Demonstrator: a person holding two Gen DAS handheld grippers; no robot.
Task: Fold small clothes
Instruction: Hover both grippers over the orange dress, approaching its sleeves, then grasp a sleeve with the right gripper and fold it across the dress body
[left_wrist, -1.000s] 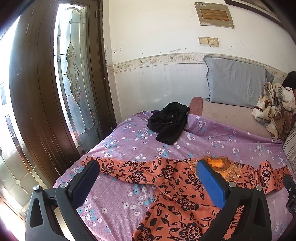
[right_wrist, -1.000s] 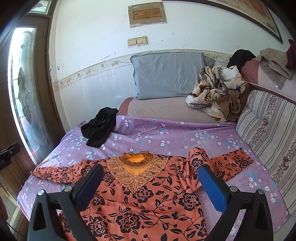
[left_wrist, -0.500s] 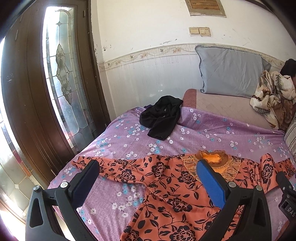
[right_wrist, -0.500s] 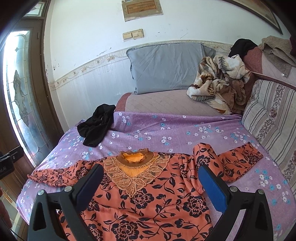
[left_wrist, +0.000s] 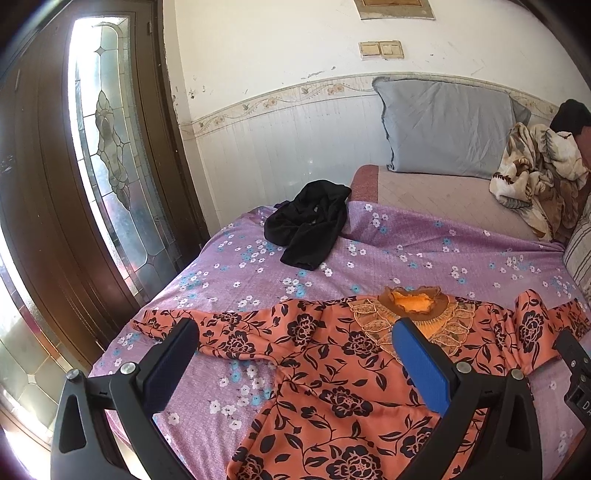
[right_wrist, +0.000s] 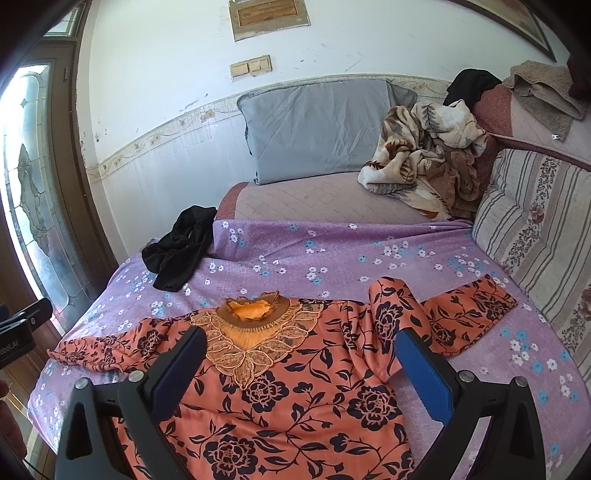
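Observation:
An orange top with black flowers (left_wrist: 332, 373) (right_wrist: 295, 398) lies spread face up on the purple flowered bedsheet (left_wrist: 406, 266) (right_wrist: 332, 254), its lace collar (right_wrist: 251, 332) toward the pillows. Its left sleeve (left_wrist: 207, 328) stretches flat toward the door; its right sleeve (right_wrist: 461, 314) is crumpled and bent. My left gripper (left_wrist: 295, 354) hovers open above the top's left shoulder, holding nothing. My right gripper (right_wrist: 299, 362) hovers open over the chest, also holding nothing. A black garment (left_wrist: 310, 225) (right_wrist: 181, 247) lies bunched at the far left of the bed.
A grey pillow (right_wrist: 317, 125) leans on the wall. A beige patterned blanket (right_wrist: 424, 155) is heaped at the back right. A striped cushion (right_wrist: 535, 229) lines the right side. A brown door with leaded glass (left_wrist: 107, 147) stands close to the bed's left edge.
Both grippers have pulled back and risen a little, so the orange top sits lower and farther in both views. The top and black garment have not moved.

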